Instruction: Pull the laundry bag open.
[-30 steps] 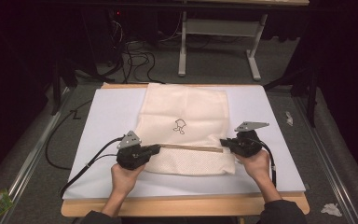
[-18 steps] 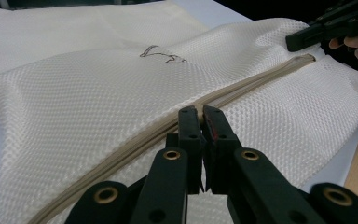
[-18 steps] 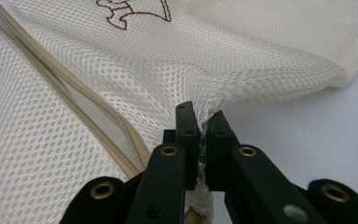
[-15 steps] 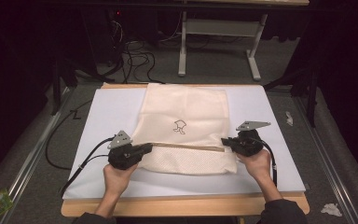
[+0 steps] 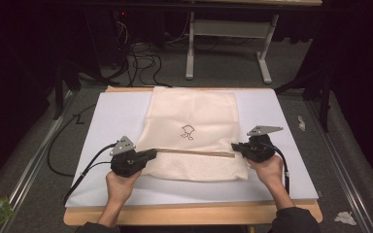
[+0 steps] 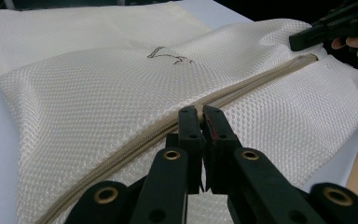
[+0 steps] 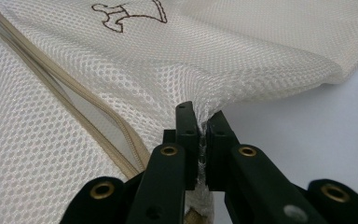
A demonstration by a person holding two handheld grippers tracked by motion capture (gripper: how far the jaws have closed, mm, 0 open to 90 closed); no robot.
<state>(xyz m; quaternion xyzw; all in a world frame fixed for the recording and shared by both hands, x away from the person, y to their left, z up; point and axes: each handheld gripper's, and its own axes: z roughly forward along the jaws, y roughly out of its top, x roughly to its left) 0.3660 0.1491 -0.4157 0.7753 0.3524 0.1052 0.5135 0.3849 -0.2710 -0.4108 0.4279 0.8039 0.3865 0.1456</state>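
Fingers of the left gripper (image 6: 199, 122) are clamped on the zipper (image 6: 242, 91) of the mesh bag (image 5: 194, 131) lying on the table (image 5: 116, 114), the right gripper (image 7: 203, 125) pinching its edge; mesh could be torn if pulled askew.

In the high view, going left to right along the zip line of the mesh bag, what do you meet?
Left gripper, shut on the zip → zip of the mesh bag → right gripper, shut on the bag's edge.
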